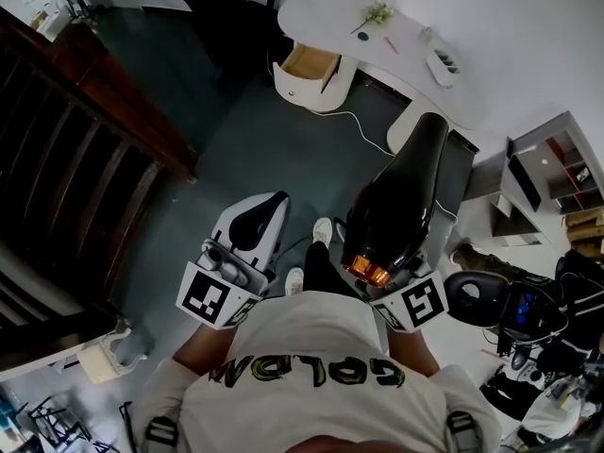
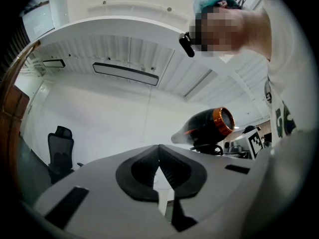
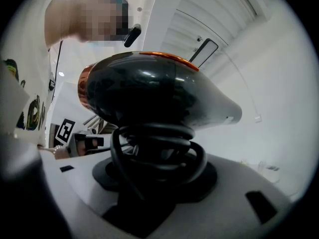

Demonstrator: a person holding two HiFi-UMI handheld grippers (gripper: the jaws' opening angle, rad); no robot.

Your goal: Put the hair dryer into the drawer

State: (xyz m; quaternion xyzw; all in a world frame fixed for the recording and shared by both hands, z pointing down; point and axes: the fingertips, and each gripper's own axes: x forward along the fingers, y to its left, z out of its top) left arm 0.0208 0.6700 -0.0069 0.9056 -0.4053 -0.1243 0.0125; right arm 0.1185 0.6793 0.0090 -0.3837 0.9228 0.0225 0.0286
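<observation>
The right gripper (image 3: pixel 155 176) pinches a black hair dryer (image 1: pixel 401 201) by its handle, which is wrapped in the cord (image 3: pixel 154 151). The dryer's body sits above the jaws, nozzle pointing away from the person. The left gripper (image 2: pixel 159 156), alongside, has its jaws pressed together on nothing. The open drawer (image 1: pixel 310 64), under a white desk (image 1: pixel 406 38), lies well ahead of both grippers.

I look down on a dark teal floor (image 1: pixel 245 149) mid-frame. A curved white desk (image 1: pixel 316 12) sits at the top, a dark wooden railing (image 1: pixel 85 130) runs along the left, and open shelving (image 1: pixel 557 163) stands at the right edge.
</observation>
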